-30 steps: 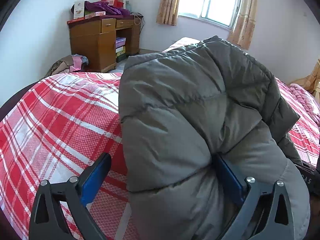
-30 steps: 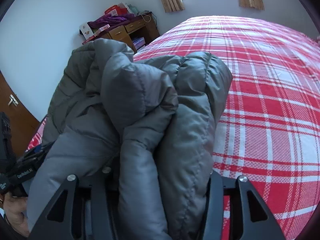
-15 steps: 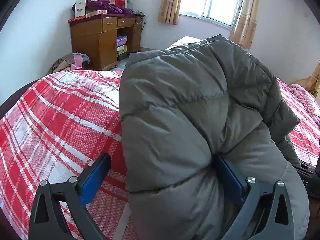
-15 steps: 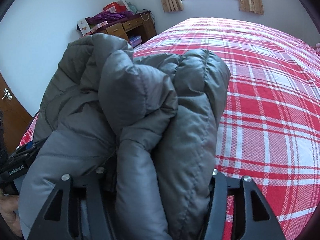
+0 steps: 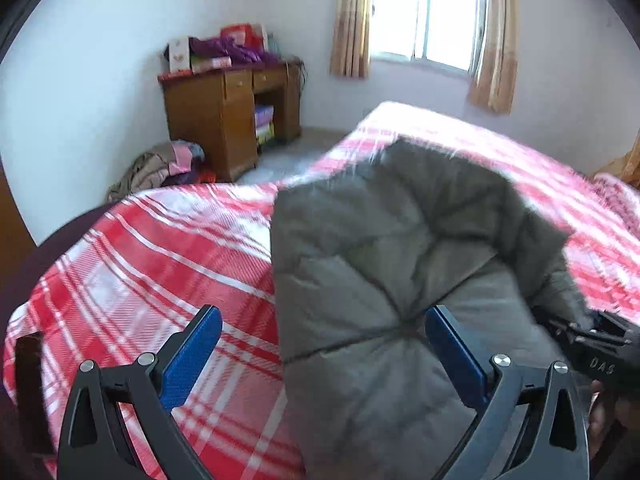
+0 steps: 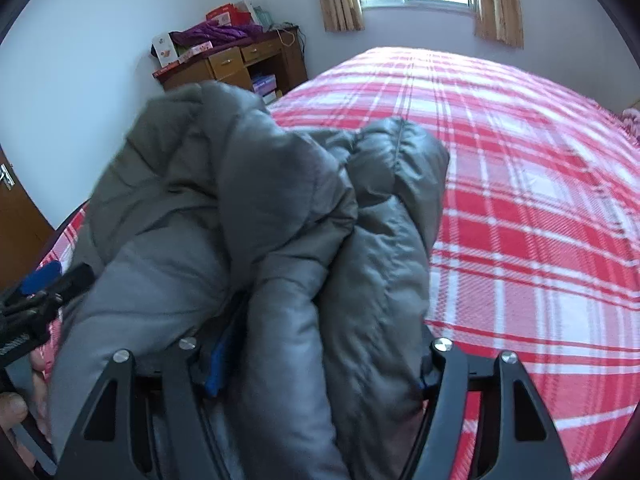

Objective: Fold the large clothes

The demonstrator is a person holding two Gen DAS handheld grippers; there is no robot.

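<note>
Bunched high over a red-and-white plaid bedspread (image 6: 540,208): a grey quilted puffer jacket (image 6: 280,240), matte shell, stitched into fat padded panels that swell between the seams. Seen from the right wrist as thick rolled folds, one rounded lobe draped over another, with a darker crease running down the middle and a seamed edge curling at the far right. Seen from the left wrist (image 5: 400,280) as a broad puffy face whose seams meet like a star near the lower centre, top edge blurred. Right gripper (image 6: 316,364) with jaws opening, a thick wad of the jacket between them; contact of the pads with the fabric hard to make out. Left gripper (image 5: 320,352) spread wide: left blue pad (image 5: 192,356) bare over the bedspread, right blue pad against the jacket's padding, no pinch. Beyond the bed, a brown wooden desk (image 5: 228,120) piled with purple cloth and boxes, a heap of clothes (image 5: 160,168) on the floor beside it, and a bright window with tan curtains (image 5: 424,28).
</note>
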